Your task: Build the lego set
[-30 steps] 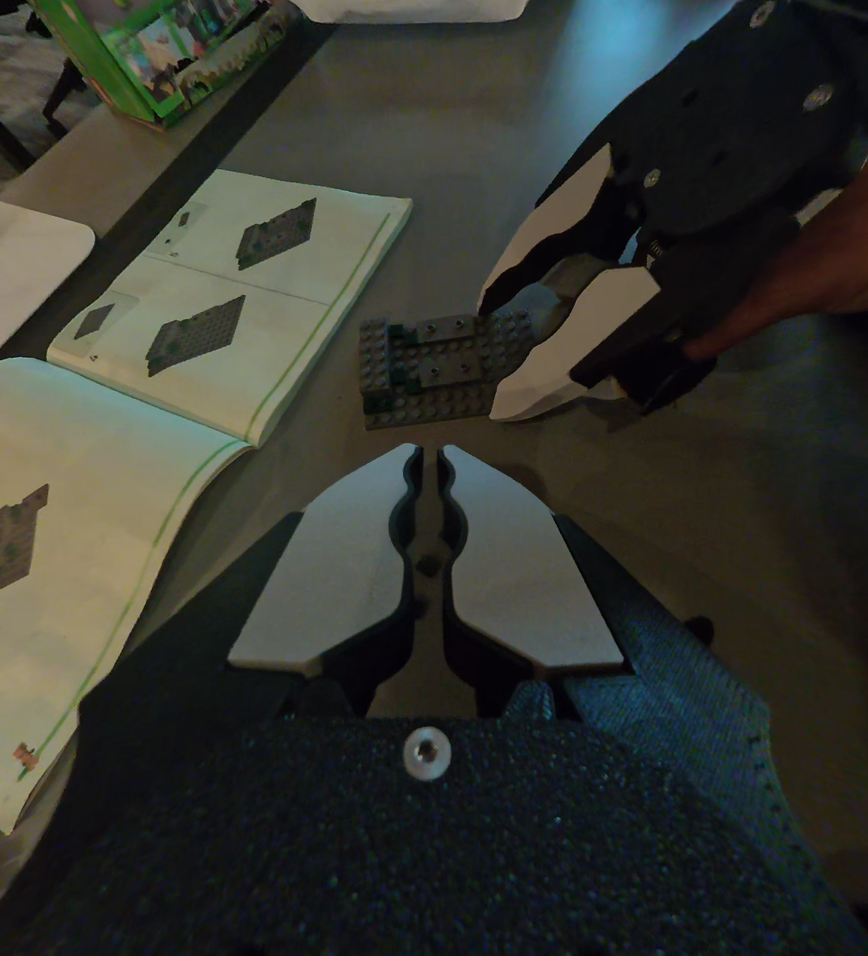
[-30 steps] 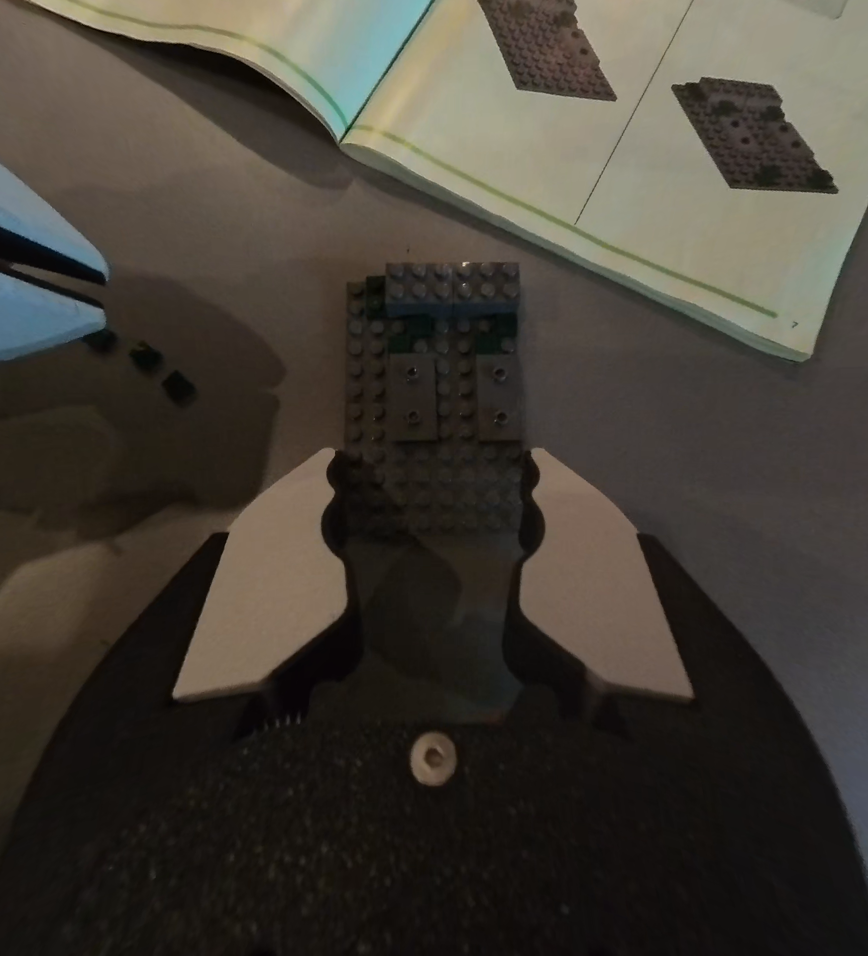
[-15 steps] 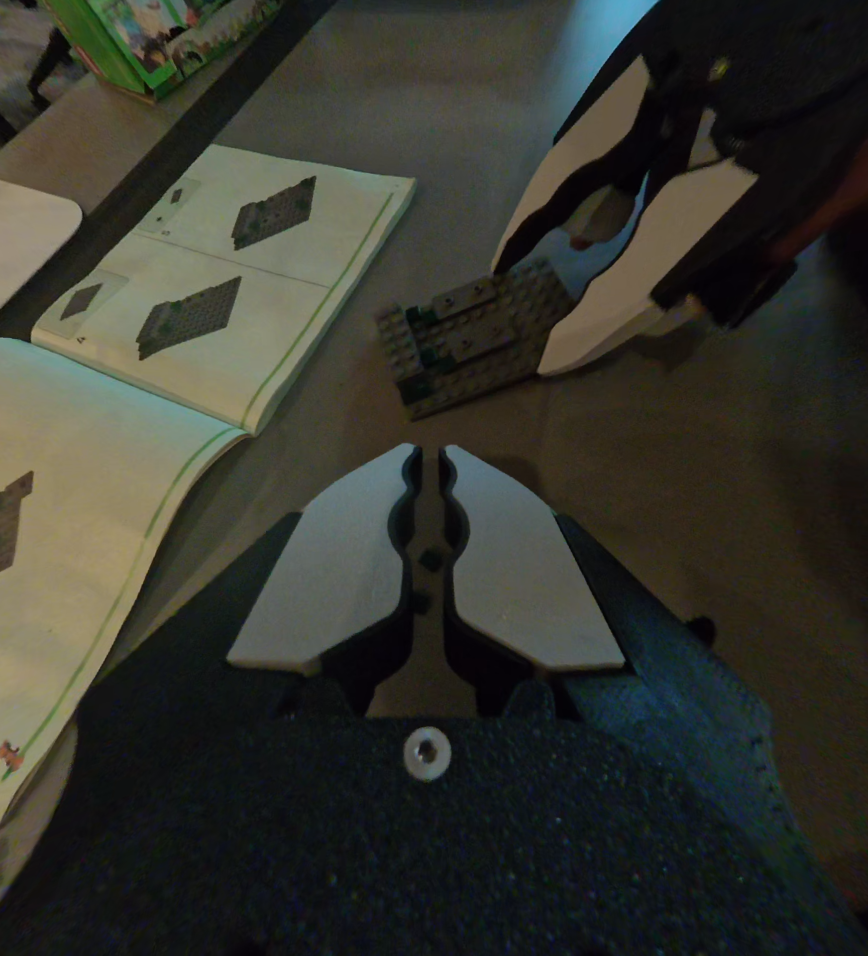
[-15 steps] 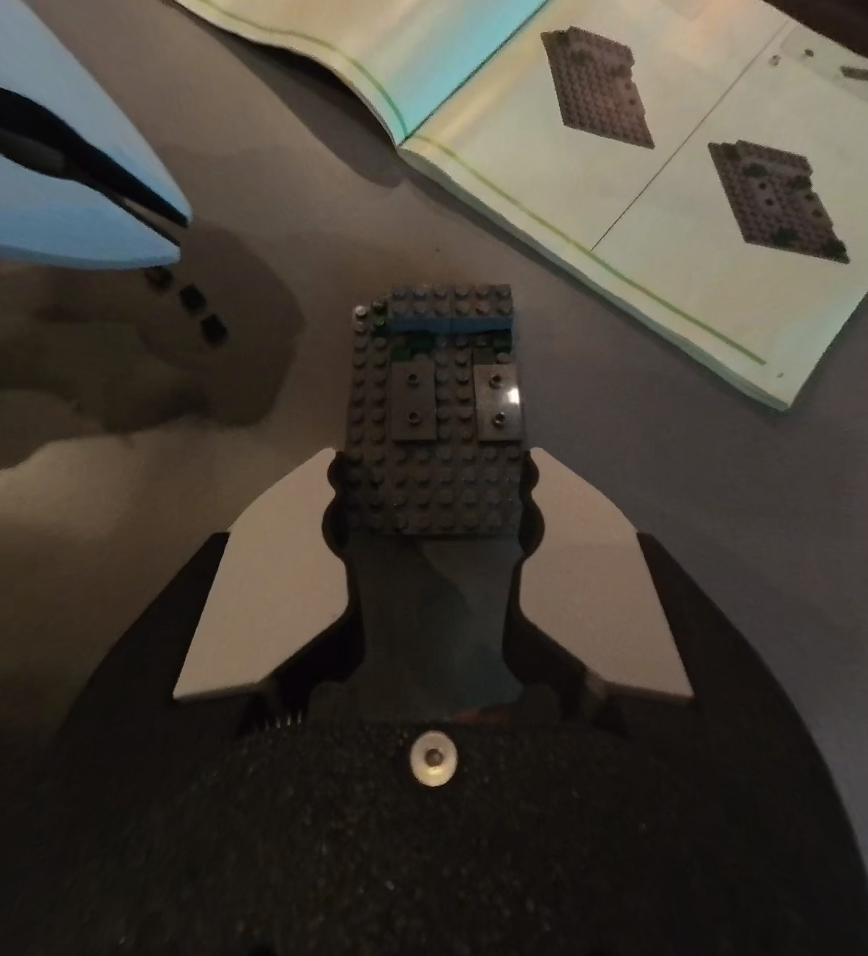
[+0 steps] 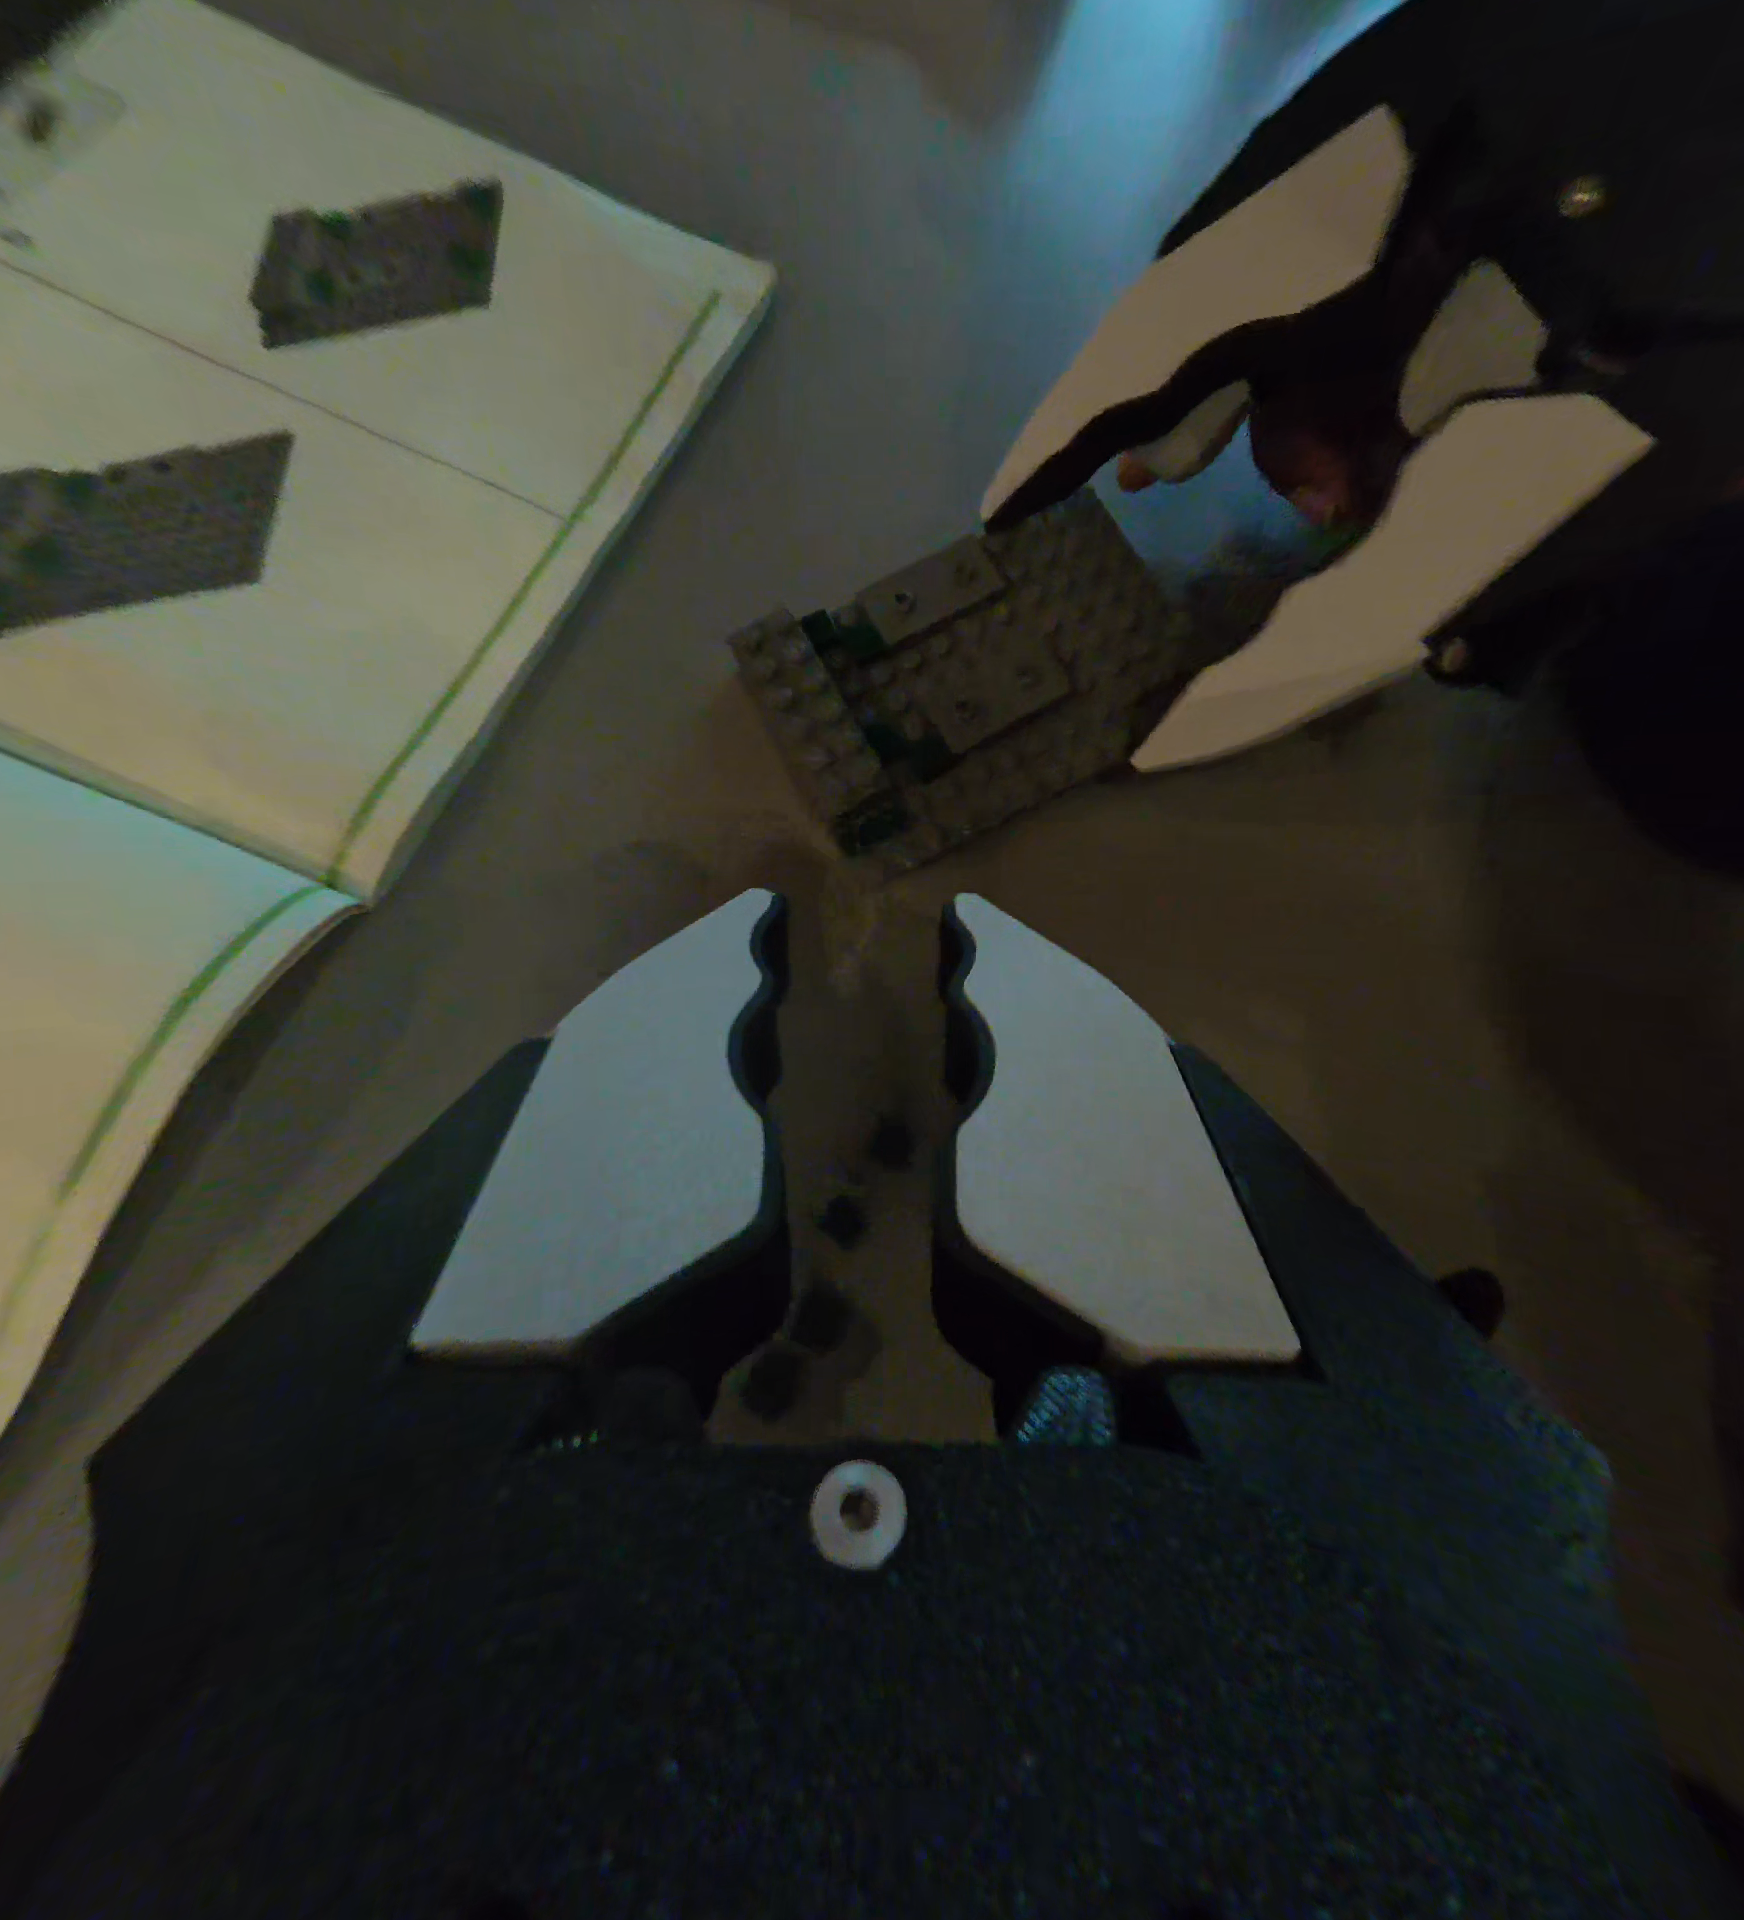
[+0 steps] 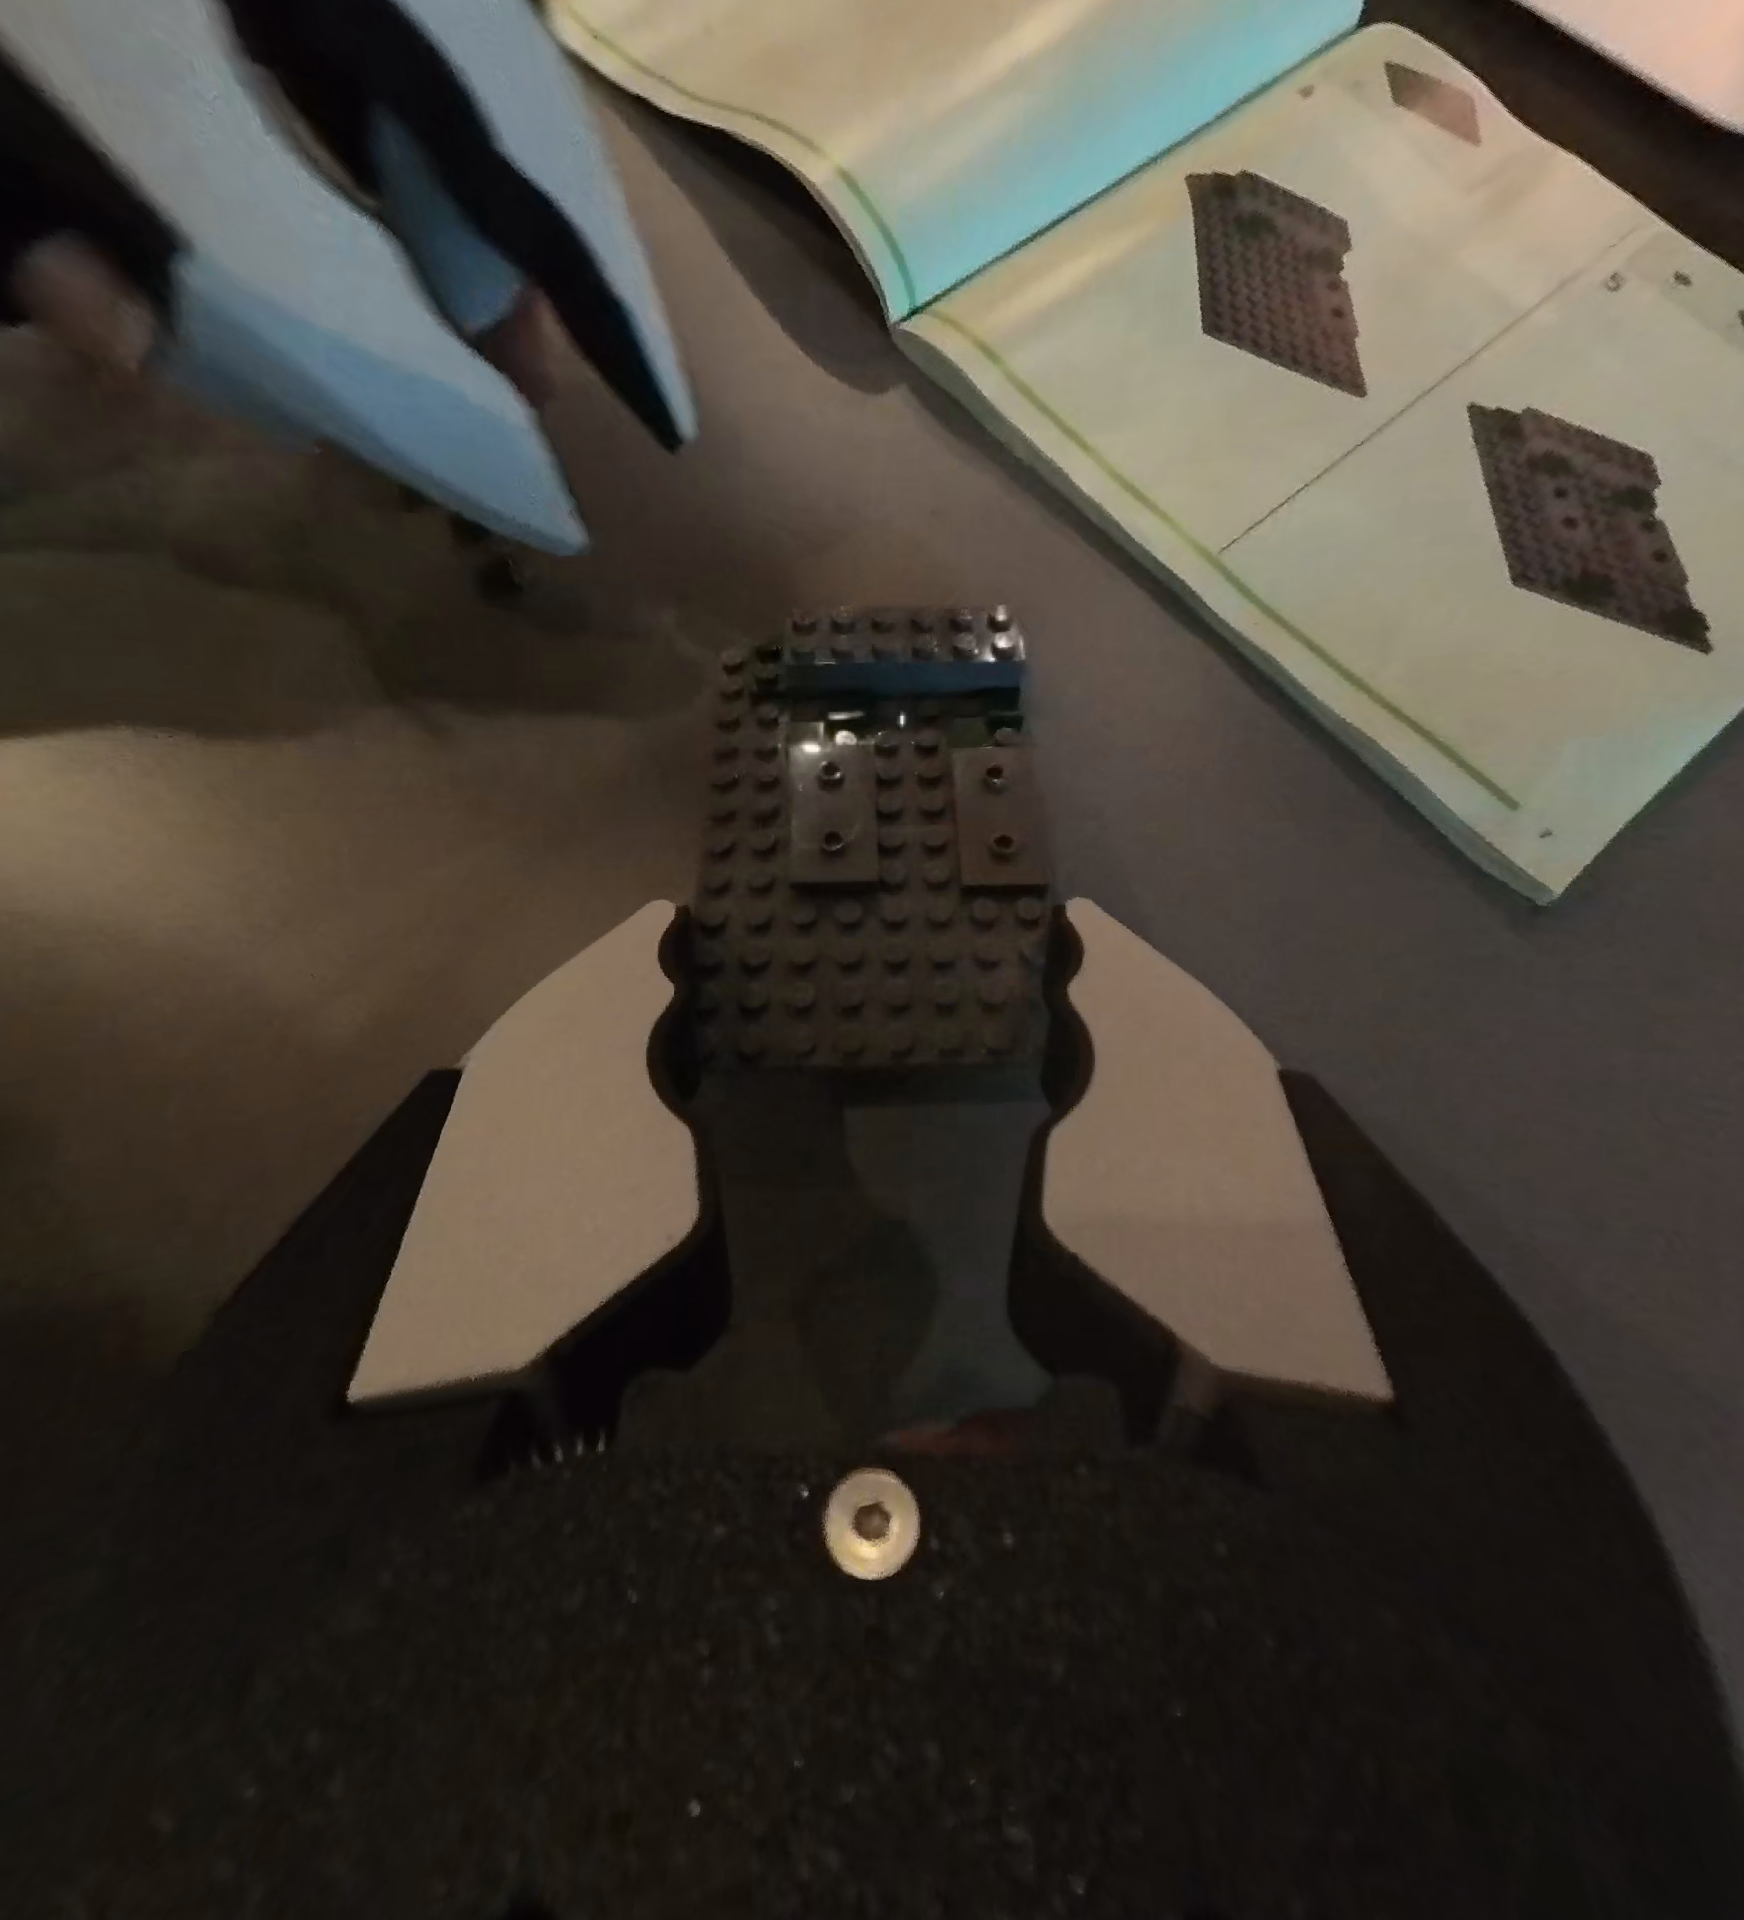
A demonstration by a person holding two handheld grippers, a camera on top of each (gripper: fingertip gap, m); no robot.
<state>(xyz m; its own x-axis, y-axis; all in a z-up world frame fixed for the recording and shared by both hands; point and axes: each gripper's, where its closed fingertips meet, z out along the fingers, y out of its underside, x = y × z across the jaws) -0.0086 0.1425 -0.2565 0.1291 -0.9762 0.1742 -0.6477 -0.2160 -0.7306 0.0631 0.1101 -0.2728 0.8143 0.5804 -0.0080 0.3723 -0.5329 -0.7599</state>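
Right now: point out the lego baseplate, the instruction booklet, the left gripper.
lego baseplate (image 6: 863, 977): right wrist view, studded near end.
instruction booklet (image 5: 494, 416): left wrist view, right-hand page.
left gripper (image 5: 860, 920): left wrist view, between its fingertips.

Lego plate (image 6: 873, 883) between right gripper (image 6: 868, 935) fingers, tilted above table (image 5: 1367, 1143). Open booklet (image 5: 276, 468) left of plate. Small loose pieces (image 5: 842, 1216) between left gripper (image 5: 863, 925) fingers.

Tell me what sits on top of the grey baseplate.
On the grey baseplate: two smooth grey tiles, dark green pieces and a raised studded brick at the far end. Beneath it is hidden.
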